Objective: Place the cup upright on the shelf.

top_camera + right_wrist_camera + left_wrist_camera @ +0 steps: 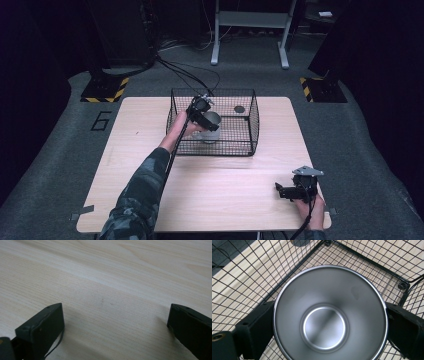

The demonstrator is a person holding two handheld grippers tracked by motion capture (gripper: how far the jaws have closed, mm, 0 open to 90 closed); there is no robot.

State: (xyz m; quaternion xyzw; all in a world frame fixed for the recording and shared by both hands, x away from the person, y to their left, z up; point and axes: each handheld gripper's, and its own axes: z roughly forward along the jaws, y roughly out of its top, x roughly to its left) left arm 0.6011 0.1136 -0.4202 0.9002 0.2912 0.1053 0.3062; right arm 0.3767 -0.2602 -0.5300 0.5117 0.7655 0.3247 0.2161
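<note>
A shiny steel cup (324,327) stands upright inside a black wire basket (253,122) at the table's far middle. My left gripper (203,118) reaches down into the basket from its left side and is shut on the cup (213,126), one black jaw pressed to each side of the rim. The cup's inside looks empty. Near the table's front right corner, my right gripper (283,191) rests low over the wood, open, with bare tabletop between its fingers (41,327).
A small dark round disc (239,109) lies on the basket floor at the back right. The basket wire (367,262) rises close around the cup. The light wooden table (215,195) ends just right of my right hand.
</note>
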